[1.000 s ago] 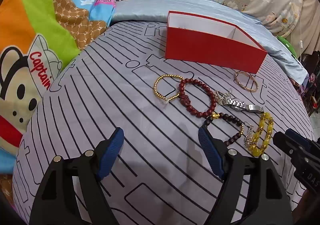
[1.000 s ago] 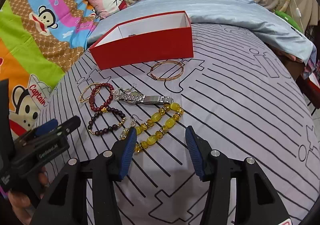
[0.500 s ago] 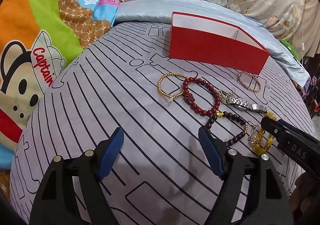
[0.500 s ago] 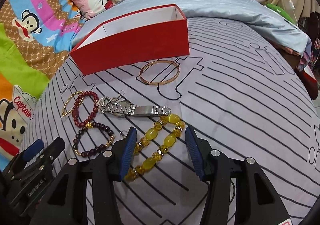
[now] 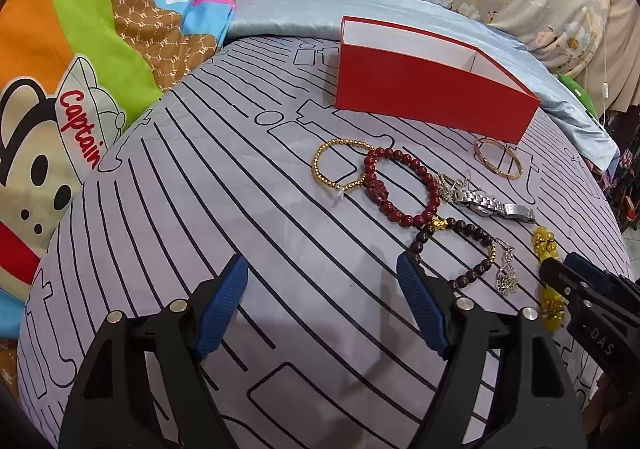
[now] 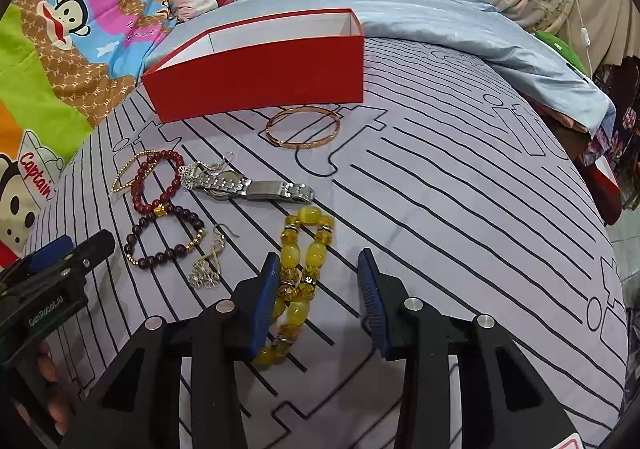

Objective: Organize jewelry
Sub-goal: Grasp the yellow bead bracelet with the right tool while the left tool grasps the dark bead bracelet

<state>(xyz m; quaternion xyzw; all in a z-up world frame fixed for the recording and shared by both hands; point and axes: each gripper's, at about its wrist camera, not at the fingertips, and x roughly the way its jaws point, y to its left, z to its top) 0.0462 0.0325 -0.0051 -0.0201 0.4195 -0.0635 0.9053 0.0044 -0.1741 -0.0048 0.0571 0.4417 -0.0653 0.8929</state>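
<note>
Between my spread right gripper lay the yellow bead bracelet, long axis toward 12 o'clock, beside the 9 o'clock finger; my left gripper was spread too, farther off.

The red word "Captain" stands on the cartoon monkey's cap printed on the colourful blanket, readable in both wrist views. The left hand-held gripper, seen from the right wrist camera, bears "GenRobot.AI" in pale letters on its black body. The right hand-held gripper, seen from the left wrist camera, shows the letters "DAS" on its side.
</note>
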